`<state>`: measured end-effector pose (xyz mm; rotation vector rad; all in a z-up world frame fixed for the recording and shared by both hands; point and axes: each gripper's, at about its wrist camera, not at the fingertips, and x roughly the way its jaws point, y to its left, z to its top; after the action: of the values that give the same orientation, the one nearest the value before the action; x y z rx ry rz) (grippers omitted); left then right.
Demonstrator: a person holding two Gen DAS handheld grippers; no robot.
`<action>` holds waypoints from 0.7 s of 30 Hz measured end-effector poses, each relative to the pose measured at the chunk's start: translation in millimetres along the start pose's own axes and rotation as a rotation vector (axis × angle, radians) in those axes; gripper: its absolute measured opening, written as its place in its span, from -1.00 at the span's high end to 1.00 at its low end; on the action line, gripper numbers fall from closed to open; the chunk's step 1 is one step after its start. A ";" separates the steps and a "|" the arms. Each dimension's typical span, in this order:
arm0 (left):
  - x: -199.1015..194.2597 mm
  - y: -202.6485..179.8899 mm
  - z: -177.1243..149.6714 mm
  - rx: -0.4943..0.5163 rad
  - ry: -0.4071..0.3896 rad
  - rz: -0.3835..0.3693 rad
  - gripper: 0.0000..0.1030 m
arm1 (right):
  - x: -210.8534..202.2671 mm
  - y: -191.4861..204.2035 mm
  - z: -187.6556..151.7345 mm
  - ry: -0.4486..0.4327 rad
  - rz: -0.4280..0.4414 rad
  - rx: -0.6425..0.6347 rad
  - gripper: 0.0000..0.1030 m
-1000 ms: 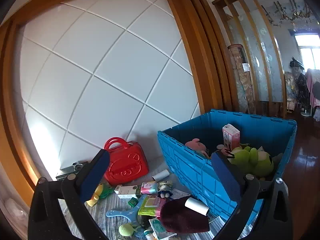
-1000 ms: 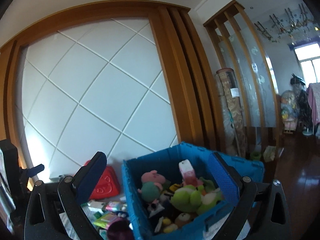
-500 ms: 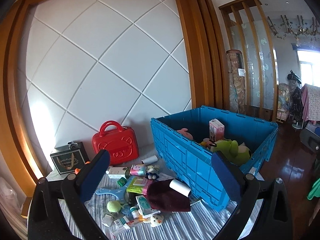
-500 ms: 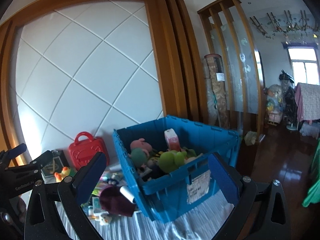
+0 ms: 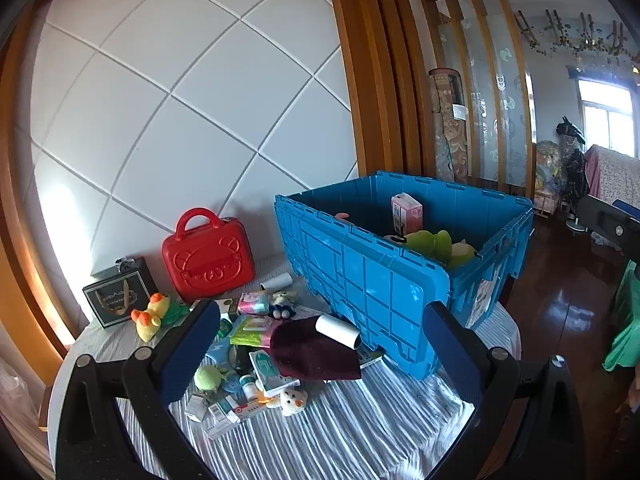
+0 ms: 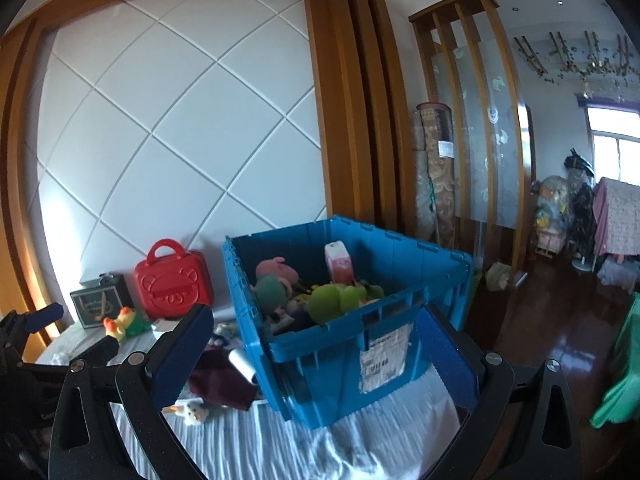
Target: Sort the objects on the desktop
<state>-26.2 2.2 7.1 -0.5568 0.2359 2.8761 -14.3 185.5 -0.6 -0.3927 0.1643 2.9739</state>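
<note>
A ribbed blue plastic crate (image 5: 384, 280), rectangular and open-topped, sits right of centre in the left wrist view on a rumpled white-and-grey striped cloth (image 5: 340, 432). Inside it are a soft green plush toy (image 5: 436, 242) and an upright pink-and-white carton (image 5: 406, 212); the right wrist view also shows a pink plush pig (image 6: 278, 268) against the crate's left wall. A white paper label (image 6: 384, 350) is stuck on the crate's near face.

Left of the crate lies a heap of small things: a dark maroon fabric piece (image 5: 312, 354) with a white cylindrical roll (image 5: 338, 330) on it, small cardboard boxes (image 5: 228, 410), a yellow plush duck (image 5: 150, 316). Behind them a glossy red moulded plastic case (image 5: 208, 258) with a loop handle stands against the white panelled wall (image 5: 180, 100).

The left gripper (image 5: 320, 354) has its blue-padded fingers spread wide with nothing between them. The right gripper (image 6: 316, 358) is likewise spread and empty, framing the crate's near corner.
</note>
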 end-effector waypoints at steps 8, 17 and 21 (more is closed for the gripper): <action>-5.5 8.3 -3.7 -0.023 0.004 0.018 -1.00 | -1.9 9.0 -1.9 0.010 0.042 -0.025 -0.99; -0.4 21.5 -6.2 -0.055 0.003 0.081 -1.00 | -1.5 17.4 0.2 0.003 0.072 -0.047 -0.99; -1.9 32.0 -4.0 -0.070 -0.016 0.129 -1.00 | 1.0 19.6 2.4 -0.001 0.079 -0.045 -0.99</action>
<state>-30.3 -29.8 7.9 -0.5494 0.1747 3.0226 -18.8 166.6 3.2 -0.3993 0.1153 3.0606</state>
